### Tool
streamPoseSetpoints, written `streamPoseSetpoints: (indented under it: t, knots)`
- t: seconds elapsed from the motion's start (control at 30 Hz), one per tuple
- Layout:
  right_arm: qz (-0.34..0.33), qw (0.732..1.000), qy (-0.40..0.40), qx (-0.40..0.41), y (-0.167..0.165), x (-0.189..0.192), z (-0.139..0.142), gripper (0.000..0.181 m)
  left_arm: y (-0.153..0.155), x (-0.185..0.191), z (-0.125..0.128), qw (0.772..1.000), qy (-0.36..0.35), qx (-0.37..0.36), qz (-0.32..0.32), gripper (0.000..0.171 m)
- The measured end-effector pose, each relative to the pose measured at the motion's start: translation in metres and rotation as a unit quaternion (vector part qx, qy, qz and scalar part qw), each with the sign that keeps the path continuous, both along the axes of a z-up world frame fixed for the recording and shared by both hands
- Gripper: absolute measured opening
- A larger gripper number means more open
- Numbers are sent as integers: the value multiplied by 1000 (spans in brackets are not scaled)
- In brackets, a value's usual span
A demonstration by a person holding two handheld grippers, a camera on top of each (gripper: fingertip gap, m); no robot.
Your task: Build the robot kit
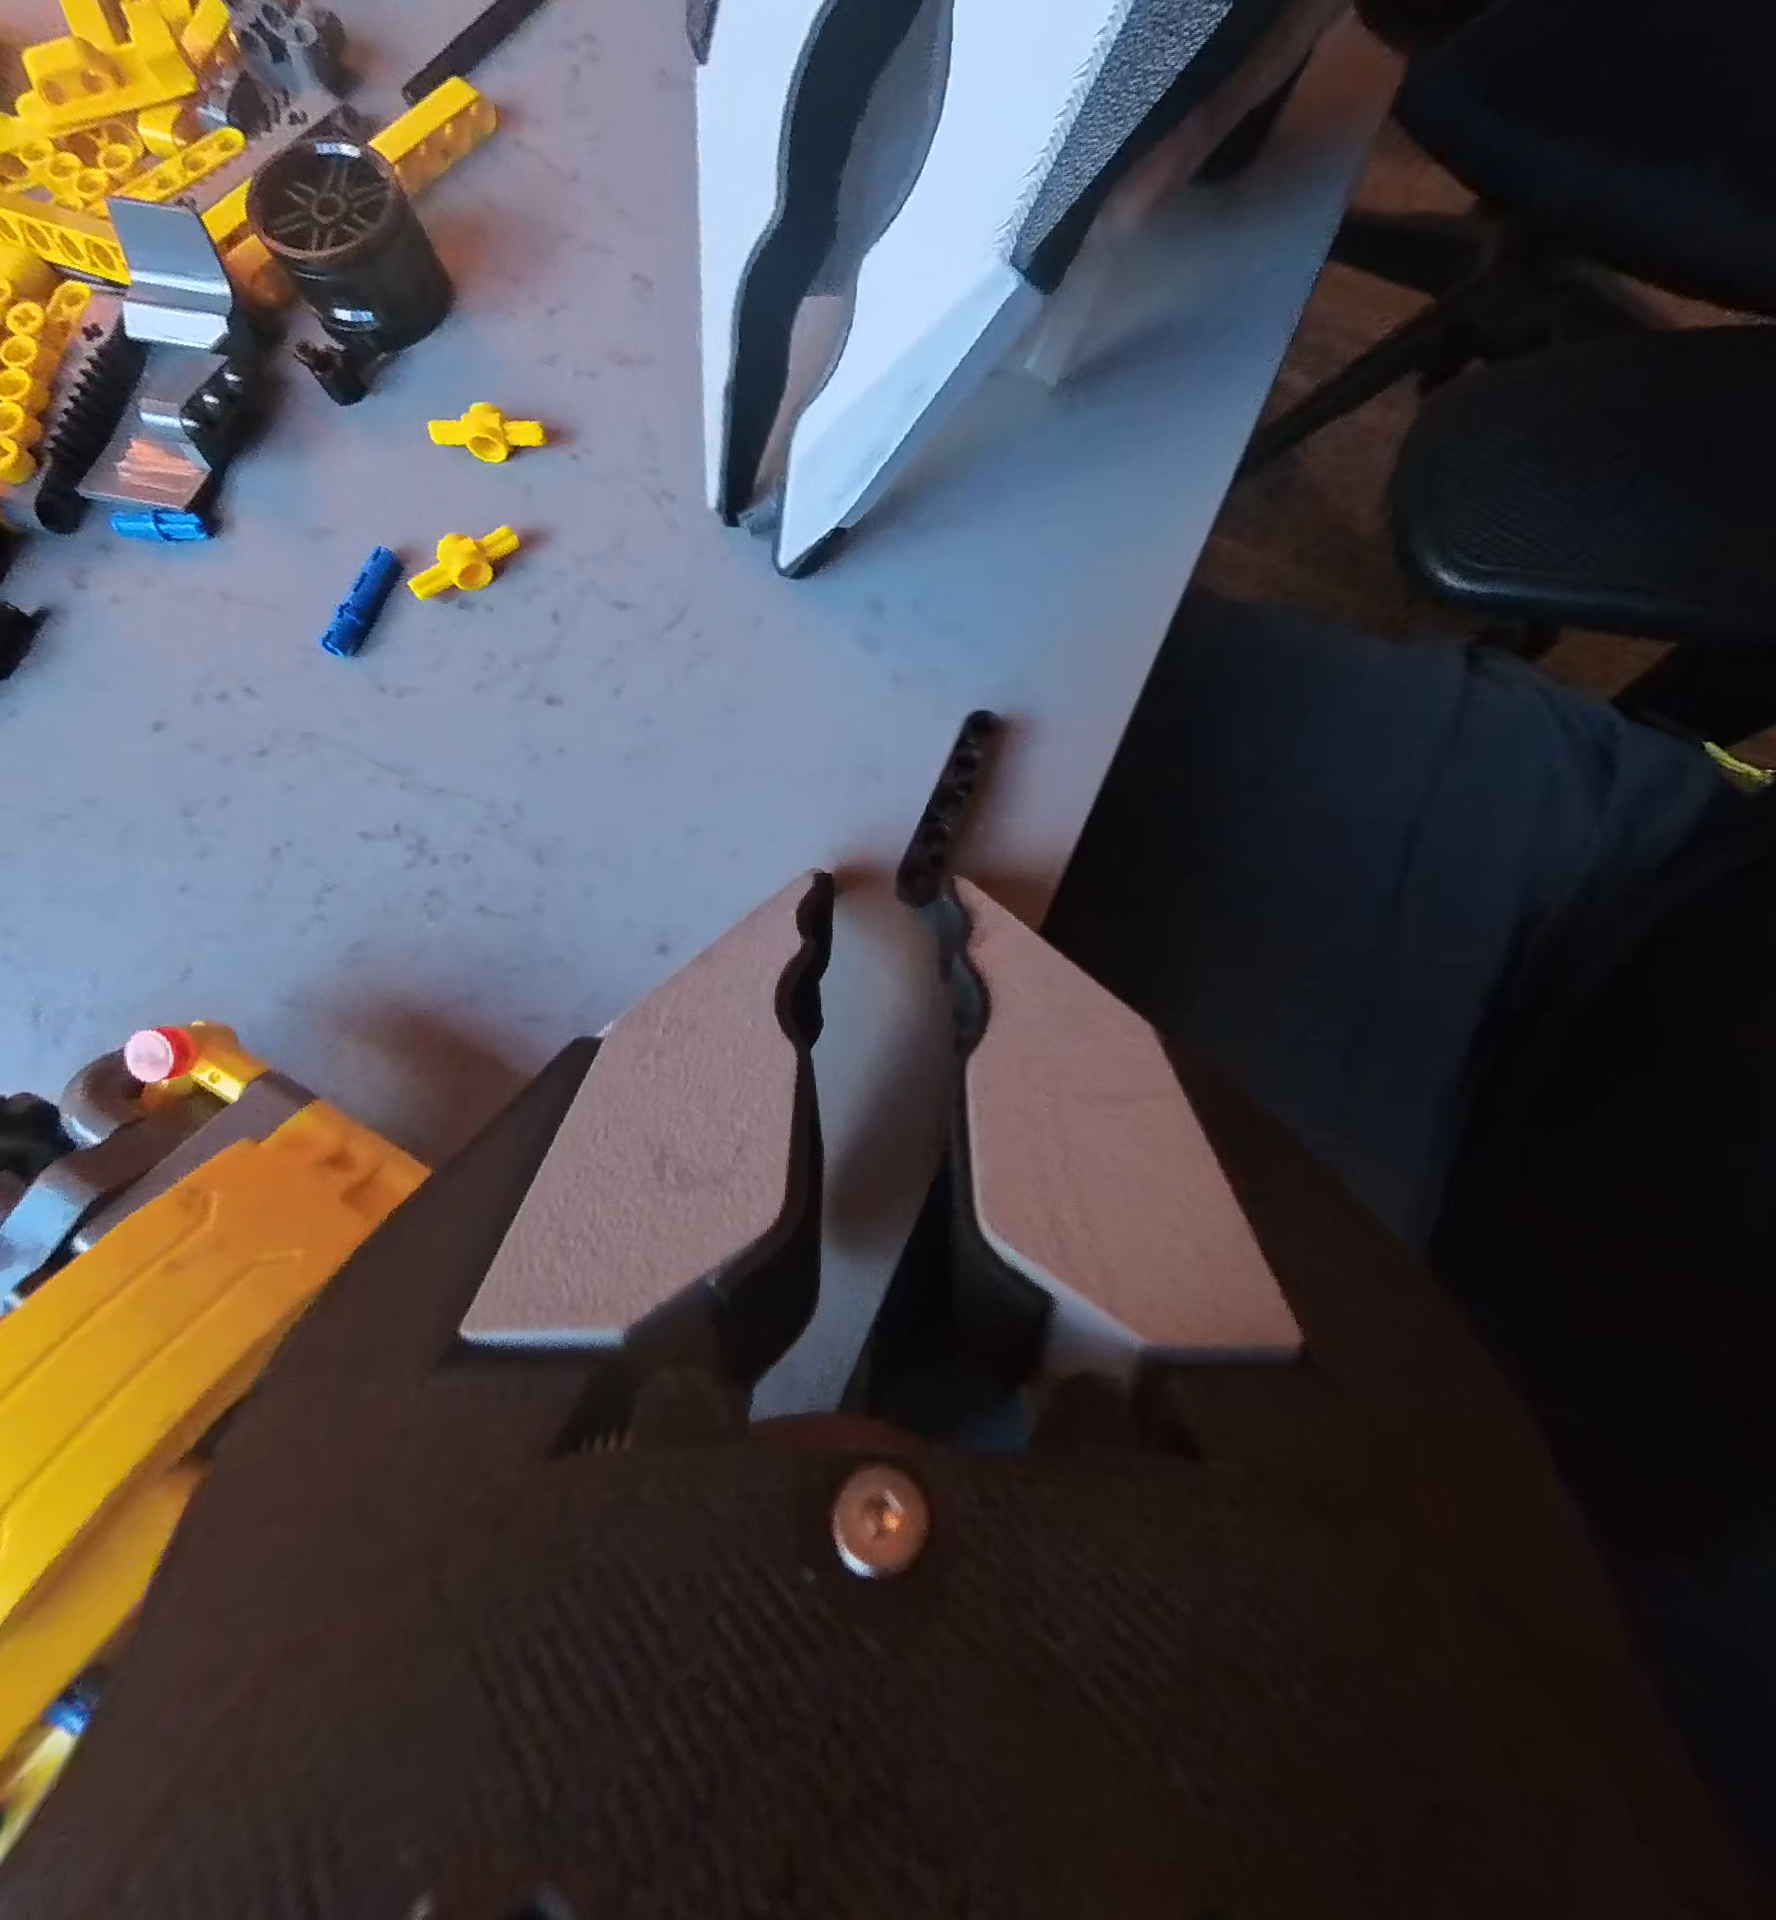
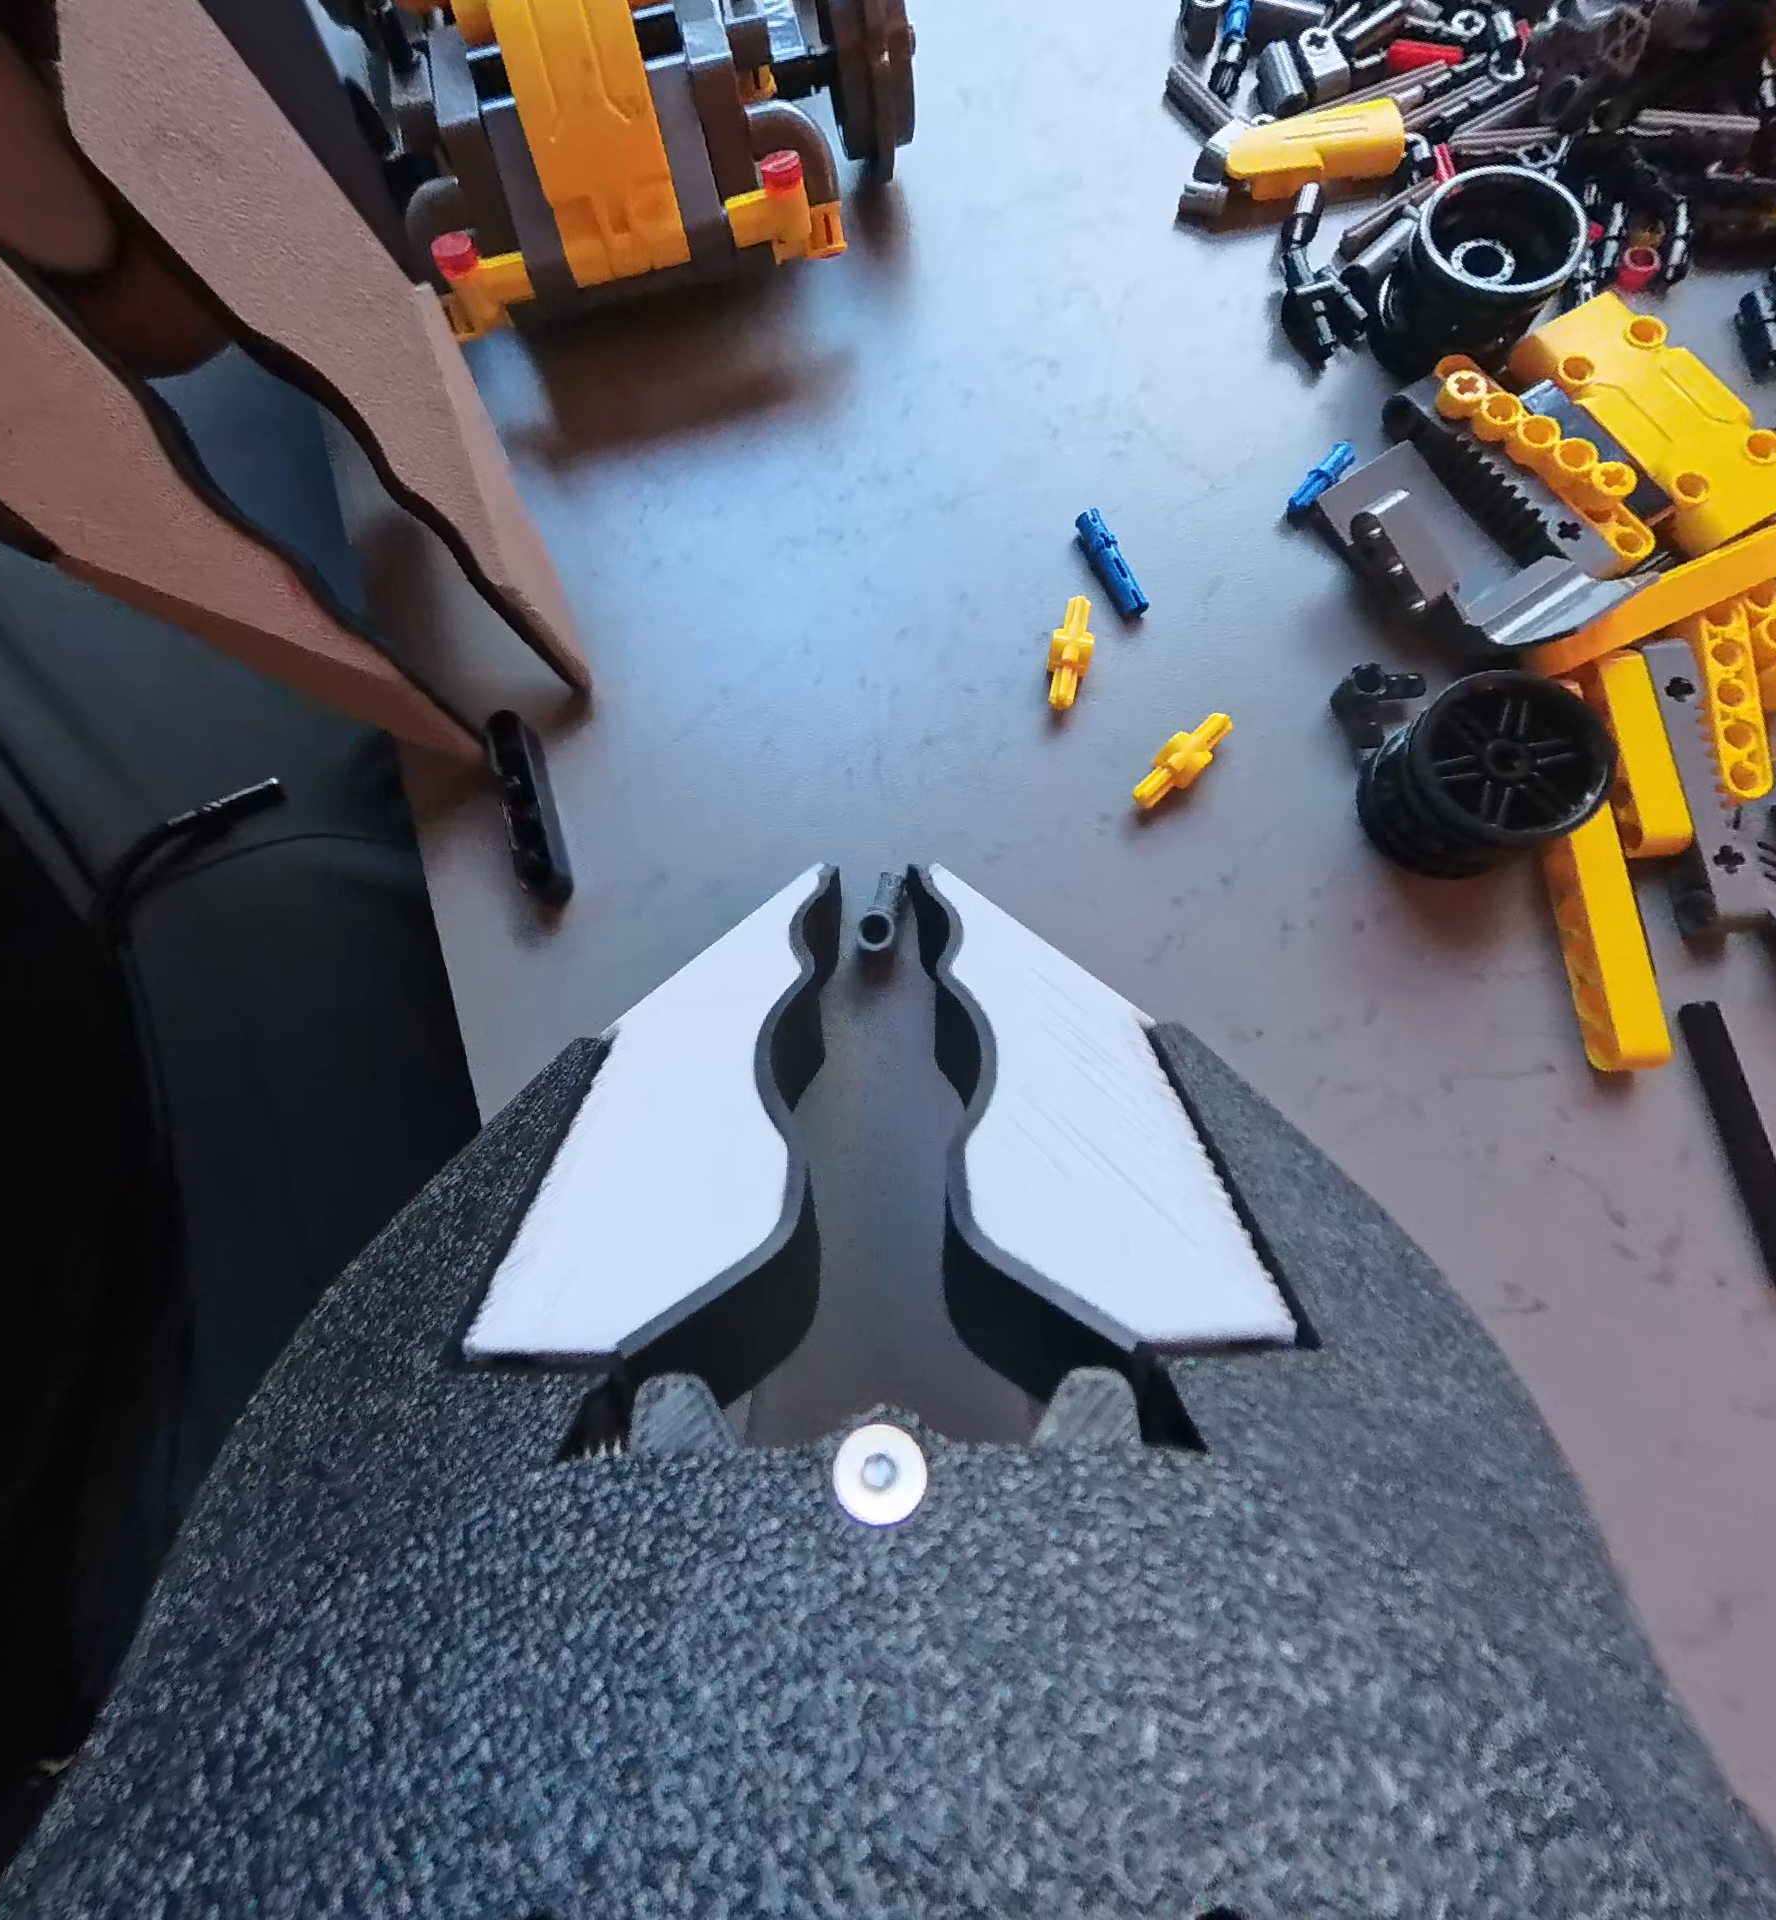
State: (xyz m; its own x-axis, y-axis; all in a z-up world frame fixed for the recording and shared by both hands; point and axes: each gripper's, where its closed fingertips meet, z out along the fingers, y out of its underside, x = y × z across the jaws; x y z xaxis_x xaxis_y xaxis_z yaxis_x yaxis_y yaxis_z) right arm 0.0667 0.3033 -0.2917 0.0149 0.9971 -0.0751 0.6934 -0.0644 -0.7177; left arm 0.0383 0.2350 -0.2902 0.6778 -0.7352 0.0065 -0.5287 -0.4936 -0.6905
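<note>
— While the left gripper (image 1: 889,888) hangs over the grey mottled table (image 1: 364,831), how do its jaws stand?
— Spread, nothing between them. Its fingers (image 1: 676,1132) are matte and wavy-edged, and a flat black beam with a row of holes (image 1: 948,805) lies at the tip of 1 of them, near the table edge; whether they touch I cannot tell.
— Around it?
— To the left, a glossy yellow and grey brick-built vehicle (image 1: 125,1247) with a red stud. Farther off lie 2 yellow cross connectors (image 1: 485,431), a blue pin (image 1: 359,603) and a ribbed black wheel (image 1: 349,234).
— And the right gripper (image 2: 876,881)?
— Parted slightly. A small dark tube-shaped pin (image 2: 880,914) sits between its white ridged fingers (image 2: 1060,1122), with gaps visible on both sides. Right of it are a heap of yellow holed beams (image 2: 1611,540) and a long black strip (image 2: 1746,1143).
</note>
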Motion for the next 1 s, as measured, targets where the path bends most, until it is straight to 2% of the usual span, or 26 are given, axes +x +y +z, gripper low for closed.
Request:
streamPoseSetpoints:
  t: [0.07, 0.3, 0.4, 0.47, 0.53, 0.6, 0.67, 0.77, 0.87, 0.93, 1.0]
  knots:
    - [-4, 1000, -3, 4, 1, 3, 0, 20, 3, 1, 0, 1000, 7, 3, -2, 16]
    - [-15, 1000, -10, 13, 1, 14, 0, 20, 3, 12, 0, 1000, -8, 5, -18, 13]
    - [-16, 1000, -2, 13, 1, 10, 0, 16, 2, 14, 0, 1000, -15, 3, -11, 11]
    - [-14, 1000, -1, 10, 0, 9, 0, 7, 0, 16, 0, 1000, -26, -1, -6, 11]
    - [-13, 1000, -4, 17, 0, 10, 1, 7, -1, 17, 1, 1000, -31, -3, 1, 13]
    - [6, 1000, -3, 3, -9, 11, 7, 7, -1, 13, 2, 1000, -26, -3, 5, 25]
    - [30, 999, 7, -23, -23, 9, 19, 7, 1, 9, 11, 1000, -19, 17, 2, 27]
    - [66, 996, 7, -62, -44, 5, 36, 6, 4, 15, 31, 996, -5, 81, -35, 20]
    - [103, 994, -7, -41, -60, 1, 43, 6, 5, 21, 37, 987, 44, 136, -70, 16]
    - [125, 992, -16, -19, -68, -1, 47, 6, 2, 25, 34, 985, 53, 138, -84, 13]
    - [141, 990, -24, -12, -74, -2, 49, 6, -3, 29, 34, 988, 32, 120, -92, 9]
